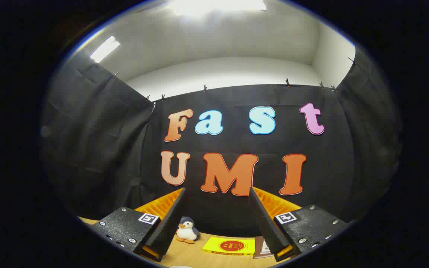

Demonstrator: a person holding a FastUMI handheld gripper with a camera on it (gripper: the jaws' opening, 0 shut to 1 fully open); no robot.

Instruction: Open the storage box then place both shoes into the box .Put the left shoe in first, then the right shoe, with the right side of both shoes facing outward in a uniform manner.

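Gripper view: gripper (217,193) raised, aimed level at booth wall, fingers spread wide, nothing between them. Wide spread probably readies for box lid or handle; judgement only. Box and shoes: whereabouts cannot tell from this angle. Table (184,253) low beneath fingers. Penguin toy (187,230) upright on table, just inside left finger, near wall. Yellow book (229,246) flat on table right of penguin, between fingers. Second book (262,248) just right of yellow one, partly hidden by right finger. Task apparently at start.
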